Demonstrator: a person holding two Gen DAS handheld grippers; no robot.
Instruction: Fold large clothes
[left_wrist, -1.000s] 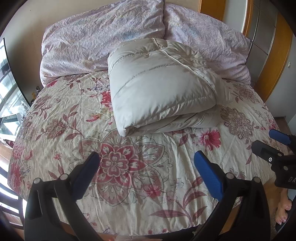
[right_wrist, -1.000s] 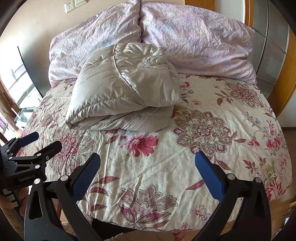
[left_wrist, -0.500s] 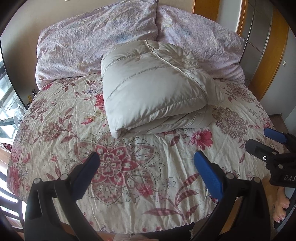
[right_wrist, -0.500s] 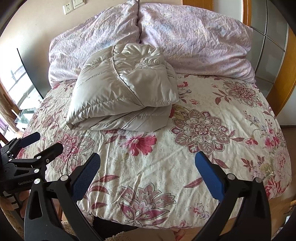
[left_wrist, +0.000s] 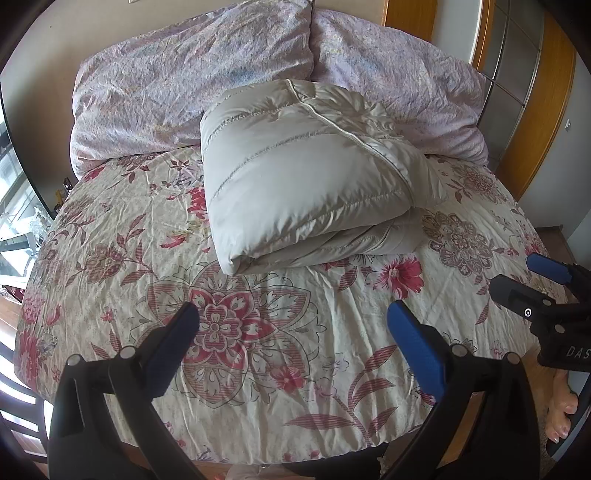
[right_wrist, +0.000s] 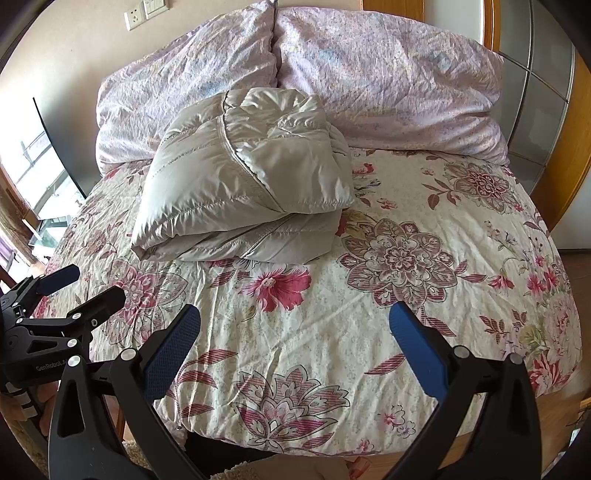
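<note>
A beige quilted puffer jacket (left_wrist: 303, 173) lies folded into a thick bundle on the floral bedspread (left_wrist: 258, 332), its far edge against the pillows; the right wrist view shows the jacket (right_wrist: 243, 188) left of centre. My left gripper (left_wrist: 291, 325) hangs open over the near part of the bed, well short of the jacket, holding nothing. My right gripper (right_wrist: 293, 328) is likewise open and empty above the bedspread (right_wrist: 332, 332). Each gripper shows in the other's view: the right gripper (left_wrist: 528, 284) at the right edge, the left gripper (right_wrist: 74, 291) at the left edge.
Two lilac pillows (left_wrist: 192, 77) (right_wrist: 388, 77) lean against the wall at the head of the bed. A wooden wardrobe frame (left_wrist: 543, 118) stands to the right. A window (right_wrist: 33, 173) is on the left. Toes of a bare foot (left_wrist: 561, 413) rest on the floor.
Both grippers have drawn back slightly from the bed and the views have shifted a little; the folded jacket lies where it was. Both stay open.
</note>
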